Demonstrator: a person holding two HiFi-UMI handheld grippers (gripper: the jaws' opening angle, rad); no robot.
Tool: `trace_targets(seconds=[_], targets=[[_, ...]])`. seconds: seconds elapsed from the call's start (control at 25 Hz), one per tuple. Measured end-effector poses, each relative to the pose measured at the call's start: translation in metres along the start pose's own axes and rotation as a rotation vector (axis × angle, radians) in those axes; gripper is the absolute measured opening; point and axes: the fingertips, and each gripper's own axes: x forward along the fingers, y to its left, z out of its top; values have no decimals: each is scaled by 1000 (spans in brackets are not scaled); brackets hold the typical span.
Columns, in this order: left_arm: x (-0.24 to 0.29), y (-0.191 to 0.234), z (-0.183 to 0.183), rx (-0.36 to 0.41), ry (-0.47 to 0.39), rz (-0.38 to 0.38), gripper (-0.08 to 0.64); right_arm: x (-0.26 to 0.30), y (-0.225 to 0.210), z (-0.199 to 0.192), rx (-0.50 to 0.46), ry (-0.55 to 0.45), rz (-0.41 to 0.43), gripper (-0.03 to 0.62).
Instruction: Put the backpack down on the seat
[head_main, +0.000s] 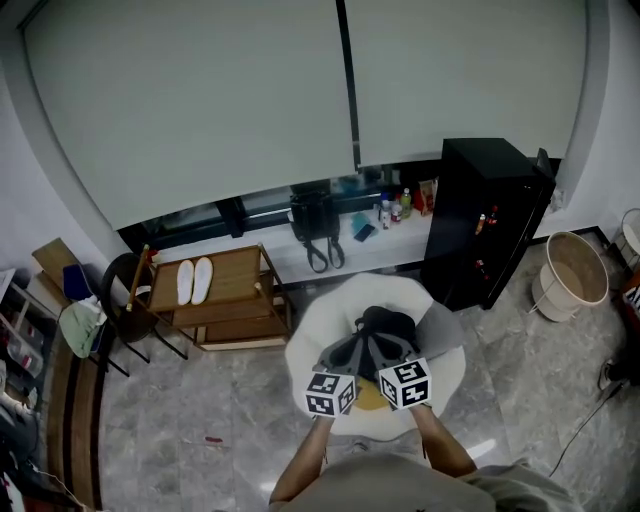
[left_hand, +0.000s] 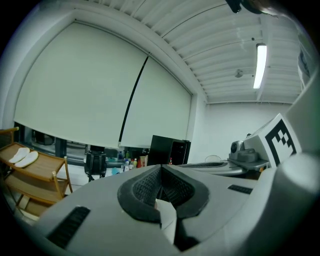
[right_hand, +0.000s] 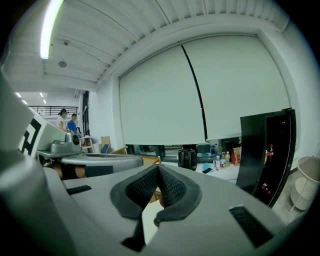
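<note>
Pads (left_hand: 145, 187) on the left gripper (left_hand: 161, 170) meet at their tips with nothing between them, and the right gripper (right_hand: 158, 170) is the same: its ribbed black fingers (right_hand: 172, 189) are pressed together on empty air. Both tools are held side by side, close to each other, pointing forward and only slightly down, and their marker cubes (head_main: 330, 392) sit almost touching in front of the person's forearms. Under them is the seat (head_main: 305, 350), a round white chair, and the closed tips hover over its middle. The backpack (head_main: 314, 215) is not on it; the black bag stands upright on the white window ledge (head_main: 385, 250) beyond the chair, well apart from both grippers, with its straps hanging over the ledge's front edge. Just beside the bag on the ledge stands a cluster of small bottles (head_main: 395, 208). To the right of the ledge is a tall black cabinet (head_main: 485, 220), and past that a pale round bucket (head_main: 572, 272) on the grey stone floor. To the left of the chair stands a low wooden rack (head_main: 225, 295) with a pair of white insoles (head_main: 194, 281) lying on its top shelf. Pale roller blinds (head_main: 200, 100) cover the window above. Two people (right_hand: 67, 122) stand far off at the end of the room.
</note>
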Motion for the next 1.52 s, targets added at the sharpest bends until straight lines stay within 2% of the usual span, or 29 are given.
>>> trace_targets(seconds=[0.28, 0.6, 0.88, 1.2, 1.52], targets=[[-13, -32, -11, -16, 12, 16, 31, -38, 8, -16, 6, 27, 40, 26], [-32, -110, -39, -22, 45, 6, 31, -127, 0, -41, 17, 48, 18, 26], [-67, -167, -61, -29, 49, 14, 31, -193, 6, -67, 35, 64, 13, 26], [-115, -218, -64, -13, 20, 41, 31, -259, 31, -65, 18, 4, 33, 26], [-171, -281, -82, -21, 19, 60, 31, -338, 57, -77, 22, -6, 39, 26]])
